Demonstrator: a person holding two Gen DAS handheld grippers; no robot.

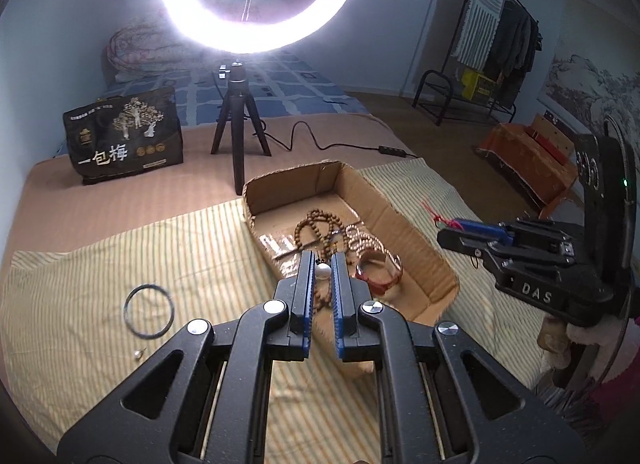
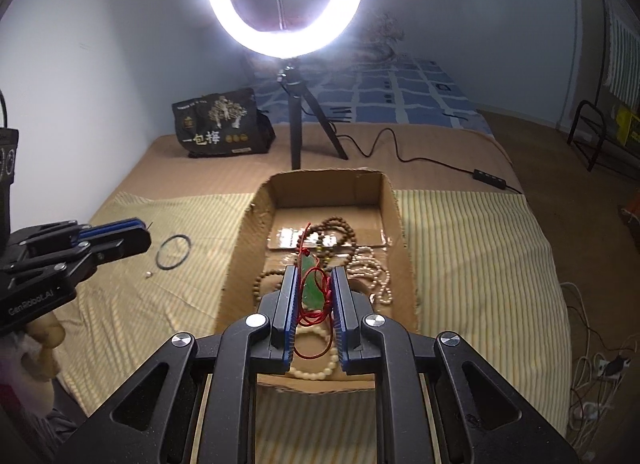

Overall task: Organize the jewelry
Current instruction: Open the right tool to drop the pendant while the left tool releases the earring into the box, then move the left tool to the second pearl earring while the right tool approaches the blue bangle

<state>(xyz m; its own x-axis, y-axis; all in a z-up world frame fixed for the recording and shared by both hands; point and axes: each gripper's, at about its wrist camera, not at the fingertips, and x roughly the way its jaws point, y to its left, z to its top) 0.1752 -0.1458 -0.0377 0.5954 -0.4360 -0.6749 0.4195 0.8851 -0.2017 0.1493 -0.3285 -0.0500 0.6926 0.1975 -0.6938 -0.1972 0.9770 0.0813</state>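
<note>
Left fingers [image 1: 323,260] pinch a pearl [image 1: 323,272]; right fingers [image 2: 316,276] clasp an upright green pendant [image 2: 310,290].

A white pearl [image 1: 323,272] is seen between blue-padded black jaws, and a green pendant [image 2: 311,291] on red cord [image 2: 316,314] between another such pair. Brown wooden beads [image 1: 316,223] and cream beads [image 2: 374,268] are shown in a tan cardboard box [image 1: 404,223]. The cloth [image 1: 120,264] is striped yellow and white, with a black ring [image 1: 149,312] on it.
</note>
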